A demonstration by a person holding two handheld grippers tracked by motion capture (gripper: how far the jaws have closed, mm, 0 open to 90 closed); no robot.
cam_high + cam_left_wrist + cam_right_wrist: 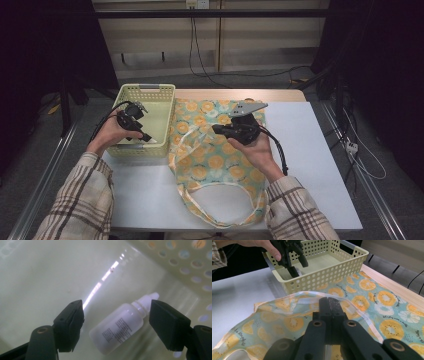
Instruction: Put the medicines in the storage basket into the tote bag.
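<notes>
A small white dropper bottle (120, 327) lies on its side on the floor of a pale yellow perforated basket (147, 88). My left gripper (147, 137) reaches down into the basket and stands open, one jaw on each side of the bottle without touching it (116, 307). A tote bag (215, 165) printed with orange slices lies flat on the white table, right of the basket. My right gripper (216, 129) is over the bag, shut on its white-trimmed edge (307, 293), which it holds raised like a tent (329, 302).
The basket (332, 275) sits at the table's back left, touching the bag's side. The bag's loop handles (220, 217) lie toward the near edge. Bare white table (310, 150) extends right of the bag. Cables trail from both grippers.
</notes>
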